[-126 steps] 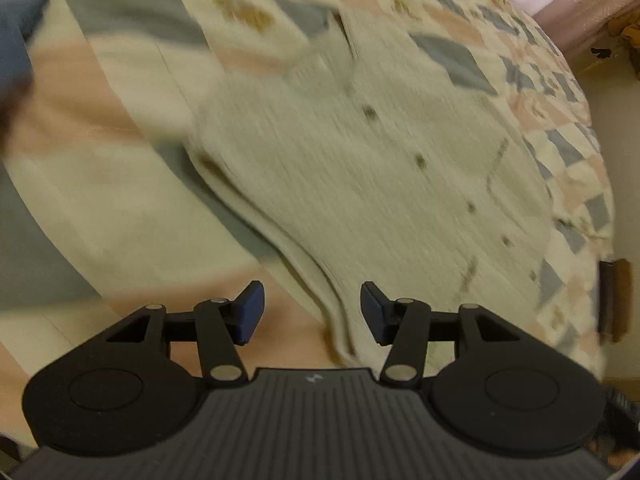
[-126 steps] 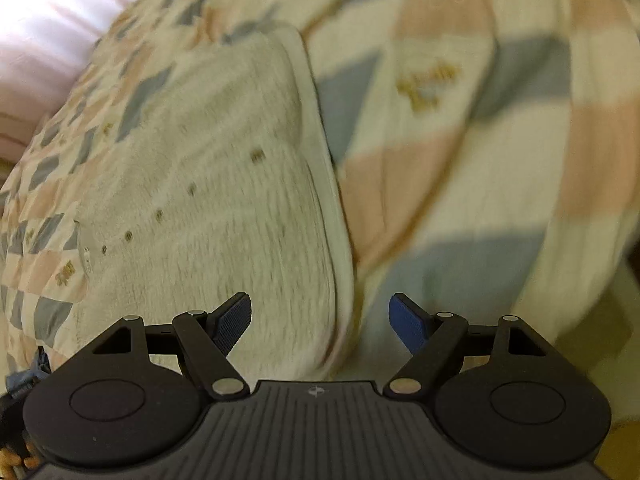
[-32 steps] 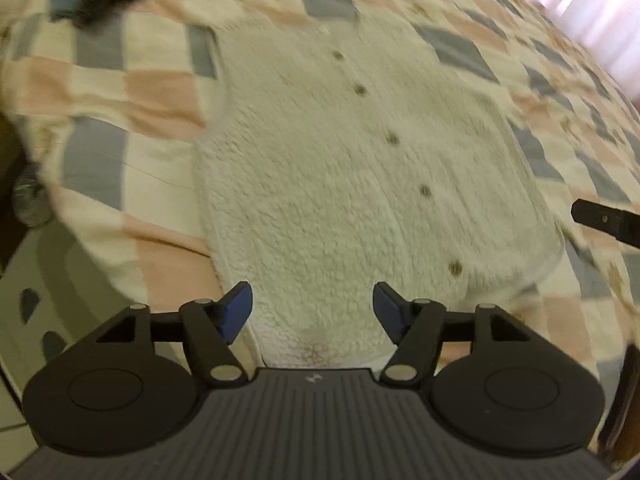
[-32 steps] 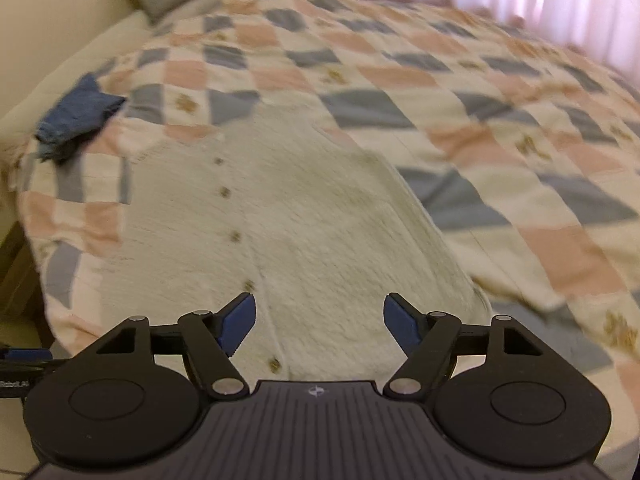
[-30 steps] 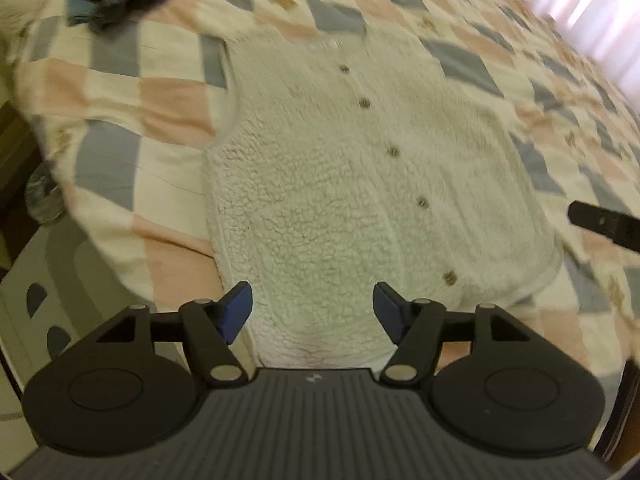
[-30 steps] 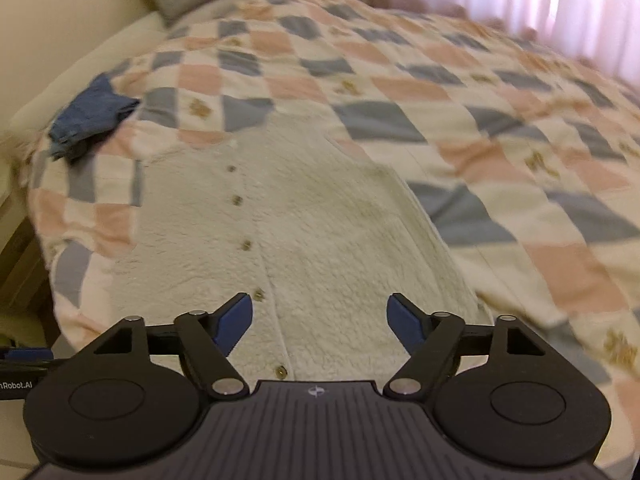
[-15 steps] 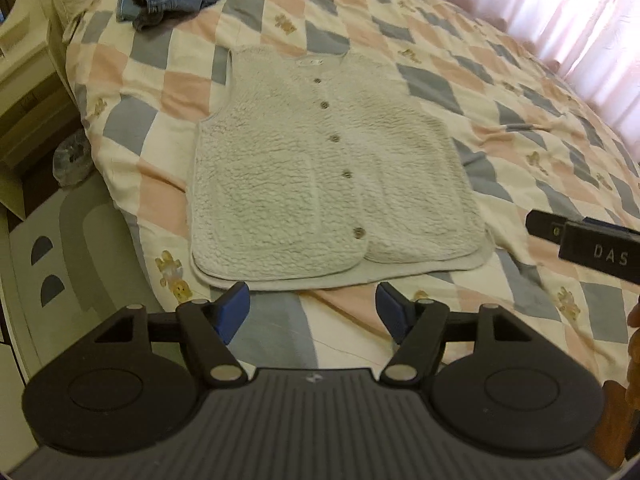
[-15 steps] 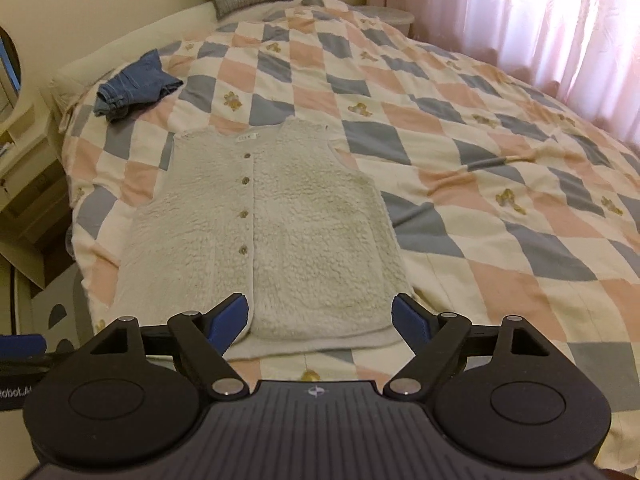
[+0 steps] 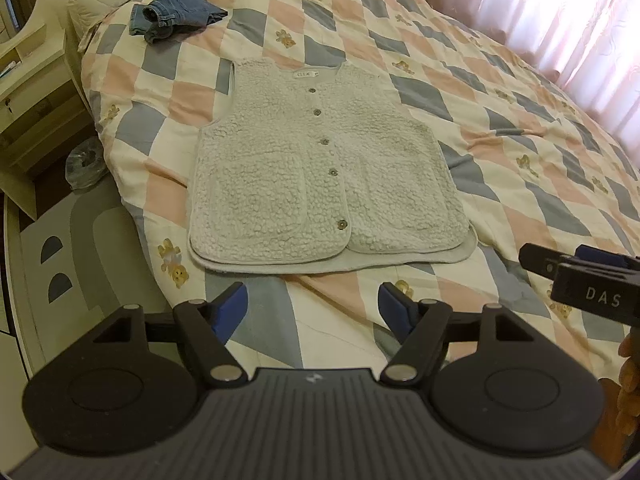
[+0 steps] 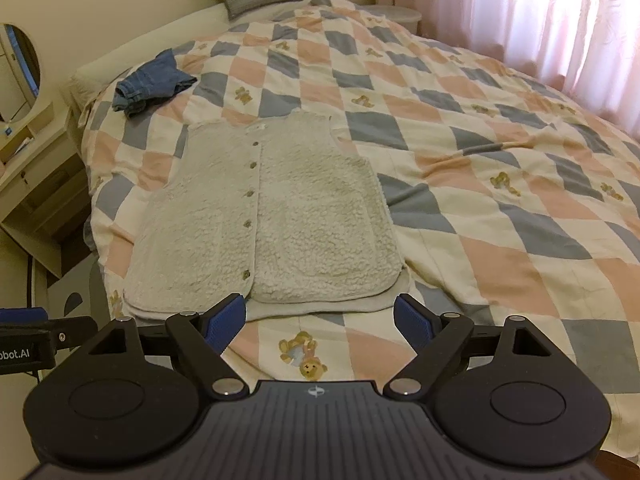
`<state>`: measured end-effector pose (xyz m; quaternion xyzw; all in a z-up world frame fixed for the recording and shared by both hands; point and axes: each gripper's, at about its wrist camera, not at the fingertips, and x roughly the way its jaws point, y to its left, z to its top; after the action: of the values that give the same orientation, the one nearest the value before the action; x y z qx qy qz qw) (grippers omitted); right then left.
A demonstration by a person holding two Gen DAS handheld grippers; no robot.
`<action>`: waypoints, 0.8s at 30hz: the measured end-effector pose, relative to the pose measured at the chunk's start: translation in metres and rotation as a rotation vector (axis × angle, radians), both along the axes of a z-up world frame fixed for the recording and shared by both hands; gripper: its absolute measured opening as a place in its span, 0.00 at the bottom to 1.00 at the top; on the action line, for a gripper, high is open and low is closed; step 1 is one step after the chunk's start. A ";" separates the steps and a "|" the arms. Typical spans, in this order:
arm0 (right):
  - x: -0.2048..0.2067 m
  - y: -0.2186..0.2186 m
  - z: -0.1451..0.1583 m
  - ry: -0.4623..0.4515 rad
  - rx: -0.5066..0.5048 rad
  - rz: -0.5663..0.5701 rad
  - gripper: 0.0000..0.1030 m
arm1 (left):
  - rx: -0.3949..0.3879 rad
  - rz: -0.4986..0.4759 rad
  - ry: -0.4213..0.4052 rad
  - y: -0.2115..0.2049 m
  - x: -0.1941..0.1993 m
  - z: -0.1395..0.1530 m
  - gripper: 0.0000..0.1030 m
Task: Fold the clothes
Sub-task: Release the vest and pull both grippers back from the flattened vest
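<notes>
Both grippers are hovering empty with jaws spread wide: the left gripper (image 9: 312, 306) and the right gripper (image 10: 319, 317) are hanging just short of the hem. Ahead of them the fleece vest (image 9: 320, 184) is lying flat and buttoned on the quilted bed (image 9: 500, 152), unfolded, its long axis running straight away, collar at the far end. Each gripper is sitting near its own hem corner. The neck label (image 9: 307, 74) is showing letters too small to read surely. Crumpled jeans (image 9: 176, 12) are lying beyond.
</notes>
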<state>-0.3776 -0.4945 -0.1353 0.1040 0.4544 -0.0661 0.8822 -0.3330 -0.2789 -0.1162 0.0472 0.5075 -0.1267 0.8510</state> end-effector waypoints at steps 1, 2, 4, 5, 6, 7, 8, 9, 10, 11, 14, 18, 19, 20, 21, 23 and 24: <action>0.000 0.001 0.000 0.002 0.000 0.003 0.81 | 0.000 0.002 -0.002 0.000 -0.001 0.001 0.67; 0.001 0.002 0.000 0.004 0.001 0.006 0.81 | 0.001 0.003 -0.004 0.000 -0.002 0.002 0.67; 0.001 0.004 0.000 0.008 0.001 0.009 0.82 | 0.003 0.005 -0.006 0.001 -0.002 0.003 0.67; 0.002 0.005 0.001 0.012 -0.002 0.009 0.82 | 0.004 0.005 -0.008 0.001 -0.002 0.003 0.67; 0.003 0.006 0.001 0.017 -0.007 0.008 0.82 | 0.006 0.006 -0.009 0.001 -0.002 0.004 0.67; 0.003 0.007 0.002 0.021 -0.012 0.006 0.82 | 0.007 0.007 -0.011 0.002 -0.002 0.004 0.68; 0.004 0.008 0.002 0.026 -0.017 0.002 0.82 | 0.008 0.008 -0.012 0.002 -0.002 0.005 0.68; 0.004 0.008 0.003 0.029 -0.020 -0.002 0.82 | 0.009 0.008 -0.013 0.002 -0.002 0.005 0.69; 0.005 0.008 0.004 0.030 -0.020 -0.006 0.82 | 0.011 0.009 -0.015 0.003 -0.002 0.006 0.69; 0.005 0.008 0.005 0.032 -0.021 -0.009 0.82 | 0.012 0.010 -0.016 0.003 -0.002 0.006 0.69; 0.006 0.007 0.007 0.033 -0.021 -0.015 0.82 | 0.016 0.006 -0.013 0.004 -0.002 0.006 0.69; 0.007 0.008 0.007 0.034 -0.021 -0.008 0.82 | 0.023 0.002 -0.004 0.005 -0.003 0.004 0.70; 0.007 0.008 0.007 0.035 -0.021 -0.006 0.82 | 0.024 0.002 -0.002 0.006 -0.003 0.004 0.70; 0.007 0.008 0.007 0.036 -0.021 -0.004 0.82 | 0.025 0.002 -0.001 0.007 -0.004 0.003 0.70; 0.008 0.009 0.007 0.037 -0.022 -0.001 0.83 | 0.026 0.002 0.000 0.007 -0.004 0.003 0.70; 0.008 0.010 0.008 0.037 -0.022 0.004 0.83 | 0.030 0.004 0.001 0.008 -0.004 0.002 0.70; 0.008 0.010 0.008 0.037 -0.022 0.006 0.83 | 0.031 0.005 0.002 0.009 -0.004 0.002 0.70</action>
<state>-0.3693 -0.4844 -0.1273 0.0916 0.4700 -0.0702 0.8751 -0.3372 -0.2700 -0.1138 0.0590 0.5103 -0.1166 0.8500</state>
